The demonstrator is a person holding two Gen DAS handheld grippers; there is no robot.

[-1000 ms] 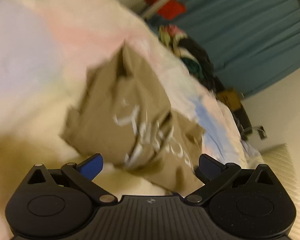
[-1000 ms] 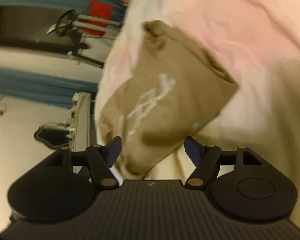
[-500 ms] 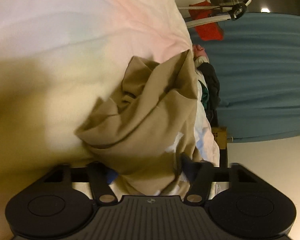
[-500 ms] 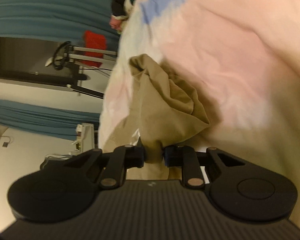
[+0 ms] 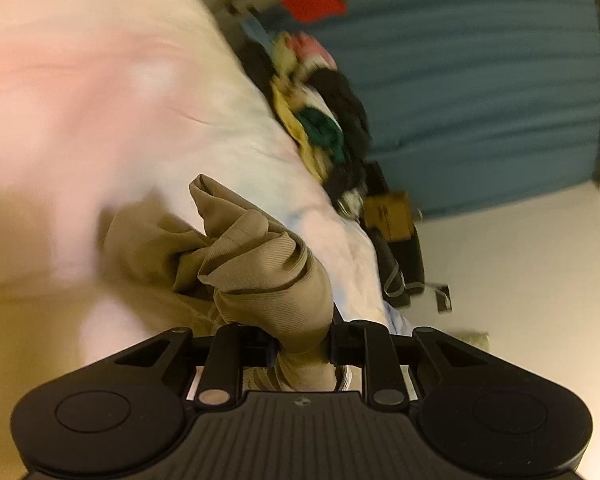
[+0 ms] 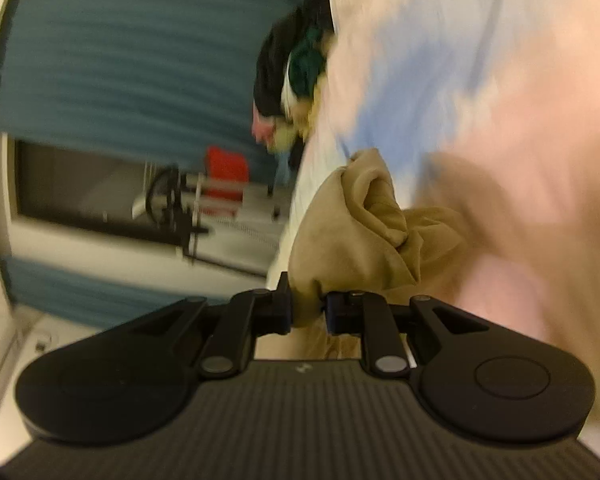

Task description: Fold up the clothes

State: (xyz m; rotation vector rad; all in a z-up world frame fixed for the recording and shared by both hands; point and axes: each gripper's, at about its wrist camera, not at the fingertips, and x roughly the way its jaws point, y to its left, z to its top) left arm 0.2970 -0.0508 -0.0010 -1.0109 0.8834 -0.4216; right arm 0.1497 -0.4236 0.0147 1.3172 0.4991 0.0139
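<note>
A tan garment is bunched up over the pastel bed cover. In the left wrist view, my left gripper has its jaws closing on a thick ribbed fold of it, and the pads press the cloth from both sides. In the right wrist view the same tan garment bulges out above my right gripper, which is shut on another wad of it. The rest of the garment hangs crumpled below and behind both grips. The print on its front is hidden.
The pink, white and blue bed cover fills the space behind the garment. A pile of mixed clothes lies at the bed's far edge before a blue curtain. A cardboard box and a rack with something red stand beyond.
Both grippers went from open around the flat-lying garment to closed on bunches of it. They have lifted it off the bed cover, and both views have swung.
</note>
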